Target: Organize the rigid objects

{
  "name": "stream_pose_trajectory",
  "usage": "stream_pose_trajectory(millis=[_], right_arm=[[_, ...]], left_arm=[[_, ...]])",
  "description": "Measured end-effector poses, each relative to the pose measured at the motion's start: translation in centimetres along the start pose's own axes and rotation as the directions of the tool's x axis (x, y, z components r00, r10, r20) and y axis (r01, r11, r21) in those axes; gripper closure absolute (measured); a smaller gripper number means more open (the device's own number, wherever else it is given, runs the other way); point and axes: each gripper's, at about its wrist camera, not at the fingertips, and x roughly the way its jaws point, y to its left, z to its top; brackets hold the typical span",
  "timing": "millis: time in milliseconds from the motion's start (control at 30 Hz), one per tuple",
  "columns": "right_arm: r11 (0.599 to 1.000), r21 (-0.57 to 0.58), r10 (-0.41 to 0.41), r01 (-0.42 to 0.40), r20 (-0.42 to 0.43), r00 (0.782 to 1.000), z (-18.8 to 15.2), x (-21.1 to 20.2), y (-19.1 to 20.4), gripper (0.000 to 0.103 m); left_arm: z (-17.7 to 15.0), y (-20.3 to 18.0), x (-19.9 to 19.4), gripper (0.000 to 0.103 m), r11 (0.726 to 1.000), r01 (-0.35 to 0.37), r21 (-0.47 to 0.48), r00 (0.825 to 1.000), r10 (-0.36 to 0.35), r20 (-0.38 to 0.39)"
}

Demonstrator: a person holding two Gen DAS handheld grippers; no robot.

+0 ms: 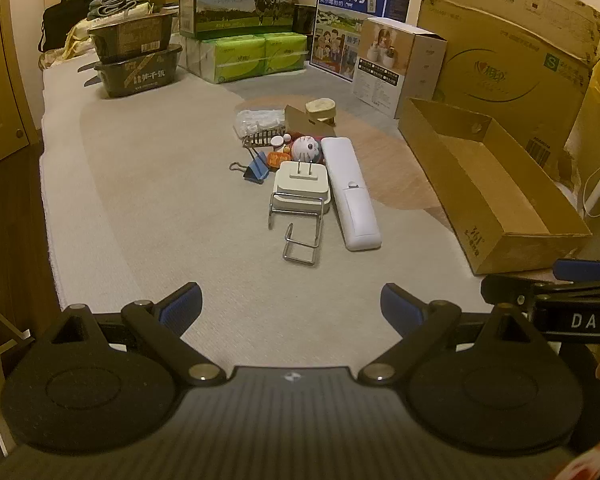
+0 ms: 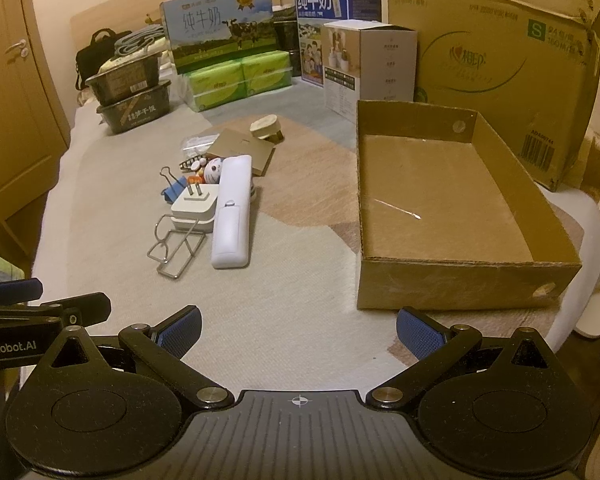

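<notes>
Left gripper (image 1: 291,304) and right gripper (image 2: 299,328): fingers wide apart, empty, hovering short of the pile

Pile mid-mat, well apart from empty box (image 2: 452,280)

Risk: wire racks (image 2: 176,246) interlock and lean on plug (image 2: 194,210); lifting one may drag the rest. Remote (image 2: 234,216) touching plug crowds the grasp. Cartons behind, clear

Right gripper (image 2: 299,332), jaws spread wide and empty, above a bed (image 2: 284,292). Left: white remote (image 2: 233,216), plug adapter (image 2: 194,208), wire clips (image 2: 176,246). Right: cardboard tray (image 2: 460,284), apparently empty.
</notes>
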Motion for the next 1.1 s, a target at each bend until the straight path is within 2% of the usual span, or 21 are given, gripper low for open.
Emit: stream_pose_trajectory(millis=[433, 833, 900, 967, 1100], right_arm=[[1.0, 0.013, 0.003, -0.003, 0.038, 0.999, 0.4, 0.8, 0.0, 0.001], [1.0, -0.016, 0.026, -0.024, 0.087, 0.996, 2.0, 3.1, 0.9, 0.001], [0.999, -0.027, 0.029, -0.027, 0.086, 0.996, 2.3, 3.7, 1.1, 0.003], [0.999, -0.034, 0.037, -0.034, 0.082, 0.996, 2.6, 4.5, 1.4, 0.013], [0.999, -0.035, 0.045, -0.042, 0.088, 0.995, 3.1, 5.6, 1.5, 0.017]], left_arm=[[0.4, 0.5, 1.9, 0.011, 1.0, 0.006, 0.017, 1.0, -0.006, 0.005], [2.1, 1.3, 7.2, 0.013, 0.996, 0.024, 0.08, 1.0, -0.026, 0.015], [2.4, 1.5, 8.1, 0.013, 0.996, 0.036, 0.086, 0.999, -0.037, 0.013], [2.7, 1.5, 9.1, 0.013, 0.995, 0.039, 0.097, 0.999, -0.041, 0.012], [3.1, 1.2, 10.8, 0.016, 0.991, 0.047, 0.122, 0.999, -0.048, 0.011]])
